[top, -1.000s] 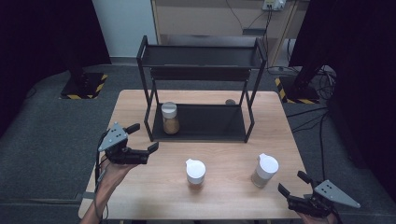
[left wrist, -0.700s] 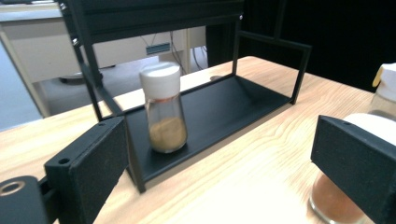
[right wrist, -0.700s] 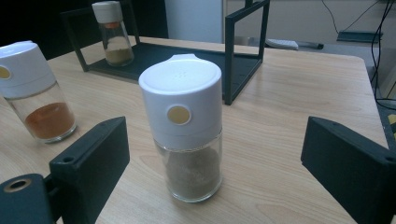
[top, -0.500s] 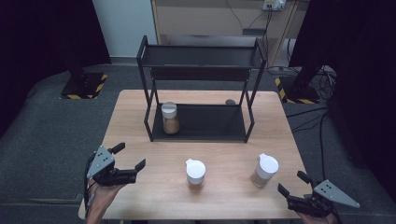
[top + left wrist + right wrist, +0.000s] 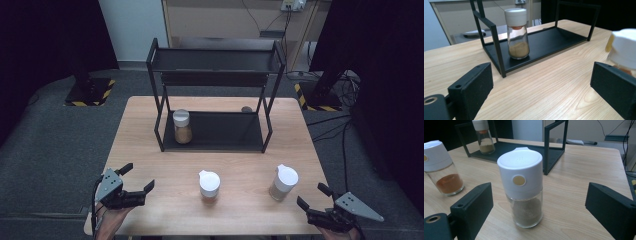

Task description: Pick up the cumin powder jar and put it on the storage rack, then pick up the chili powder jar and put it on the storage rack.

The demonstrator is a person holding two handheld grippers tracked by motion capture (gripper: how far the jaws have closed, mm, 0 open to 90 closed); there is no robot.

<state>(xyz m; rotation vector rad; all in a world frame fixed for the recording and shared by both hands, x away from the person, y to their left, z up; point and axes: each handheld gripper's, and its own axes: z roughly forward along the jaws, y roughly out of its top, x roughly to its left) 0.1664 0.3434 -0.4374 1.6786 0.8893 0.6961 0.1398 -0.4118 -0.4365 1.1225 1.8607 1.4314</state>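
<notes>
A black two-tier rack (image 5: pixel 215 131) stands at the back of the wooden table (image 5: pixel 150 150), with a small white-capped spice jar (image 5: pixel 182 126) (image 5: pixel 517 33) (image 5: pixel 483 136) upright at the left of its lower shelf. Two white-lidded shakers stand in front: one with reddish powder (image 5: pixel 209 186) (image 5: pixel 441 167) at the middle, one with brown powder (image 5: pixel 283 182) (image 5: pixel 524 187) to the right. My left gripper (image 5: pixel 136 180) is open near the front left corner, empty. My right gripper (image 5: pixel 312 196) is open at the front right, just short of the brown-powder shaker.
A small dark round object (image 5: pixel 246 109) lies on the table behind the rack. Grey carpet surrounds the table, with cables (image 5: pixel 345 130) on the floor at the right. Bare wood lies between the rack and the shakers.
My left gripper has drawn back toward the front left corner of the table, away from the rack. The right gripper has stayed put.
</notes>
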